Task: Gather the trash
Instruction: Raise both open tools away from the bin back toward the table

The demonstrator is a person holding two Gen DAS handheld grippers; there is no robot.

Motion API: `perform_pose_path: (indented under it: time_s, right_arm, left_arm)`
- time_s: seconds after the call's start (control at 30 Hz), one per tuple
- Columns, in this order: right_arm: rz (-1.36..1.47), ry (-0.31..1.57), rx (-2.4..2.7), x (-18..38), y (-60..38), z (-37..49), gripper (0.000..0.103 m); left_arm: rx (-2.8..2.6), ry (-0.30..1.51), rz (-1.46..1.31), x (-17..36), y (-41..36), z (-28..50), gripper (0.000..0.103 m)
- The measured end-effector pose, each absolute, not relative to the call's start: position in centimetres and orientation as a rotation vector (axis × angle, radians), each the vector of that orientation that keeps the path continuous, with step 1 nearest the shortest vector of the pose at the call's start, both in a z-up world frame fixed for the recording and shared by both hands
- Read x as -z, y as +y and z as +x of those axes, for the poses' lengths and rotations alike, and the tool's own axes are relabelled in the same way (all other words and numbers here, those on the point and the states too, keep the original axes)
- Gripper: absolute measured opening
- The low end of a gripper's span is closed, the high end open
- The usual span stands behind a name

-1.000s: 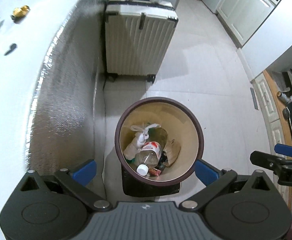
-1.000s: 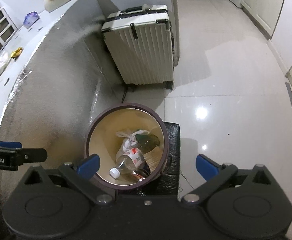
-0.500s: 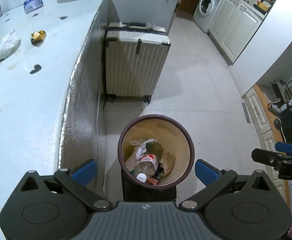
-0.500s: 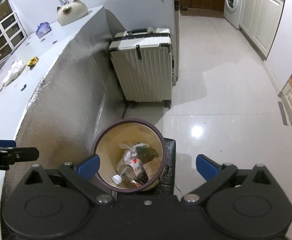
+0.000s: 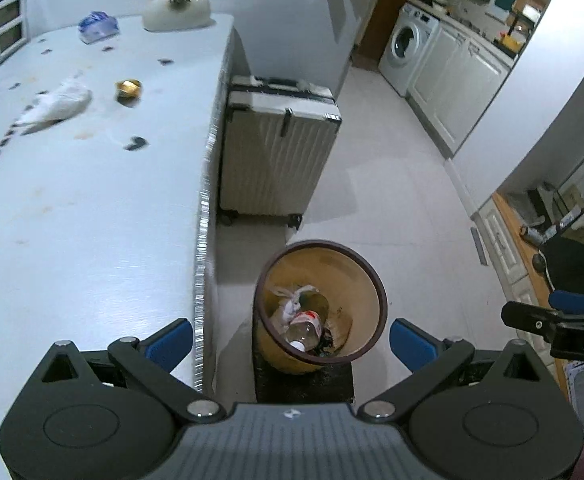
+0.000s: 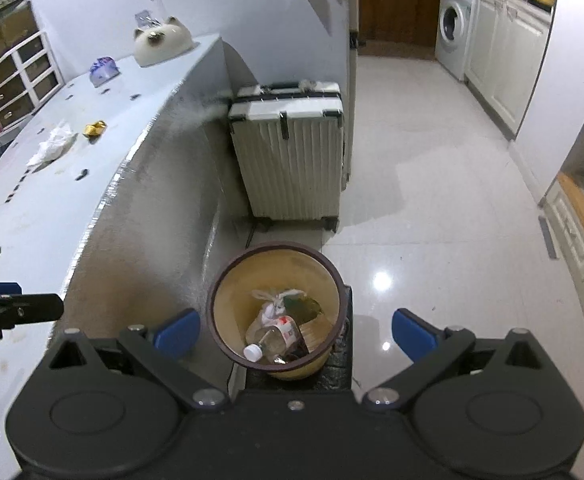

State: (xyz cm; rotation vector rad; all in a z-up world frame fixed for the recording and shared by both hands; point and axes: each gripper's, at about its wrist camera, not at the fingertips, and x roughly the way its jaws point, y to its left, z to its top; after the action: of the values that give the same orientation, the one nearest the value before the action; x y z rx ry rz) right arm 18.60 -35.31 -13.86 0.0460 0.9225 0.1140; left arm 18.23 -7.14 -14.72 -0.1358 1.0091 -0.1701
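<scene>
Left gripper (image 5: pixel 290 338) and right gripper (image 6: pixel 295 332) both spread wide, empty, above the bin (image 6: pixel 252 276) on the floor right of the bench (image 5: pixel 92 208). In bin: clear bottle (image 6: pixel 272 340), knotted white bag (image 6: pixel 274 306). On bench, far left: crumpled white wrapper (image 5: pixel 58 102), gold foil scrap (image 5: pixel 128 88) beside it.

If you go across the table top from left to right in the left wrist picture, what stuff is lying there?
Crumpled white plastic bag → gold wrapper → small dark scrap, all on the white table, before its edge.
</scene>
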Motion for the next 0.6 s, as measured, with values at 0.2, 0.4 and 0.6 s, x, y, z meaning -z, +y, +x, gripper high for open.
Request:
perform_pose_path:
  time_s: [0.2,0.4,0.6]
  right_arm:
    - [0.054,0.863,-0.142,11.9,-31.9,15.7,0.103]
    - [0.028,0.812,-0.189,10.5,-27.3,13.3,0.103]
    - [0.001,0.766,-0.252,9.2,-22.3,11.8,0.103]
  left_arm:
    - [0.141,0.943,-0.139,12.3,-3.3,14.6,0.103]
    - [0.1,0.889,-0.155,10.6,1.1,11.1,0.103]
    - [0.047,0.844,-0.178,9.3,5.7,8.3,0.103]
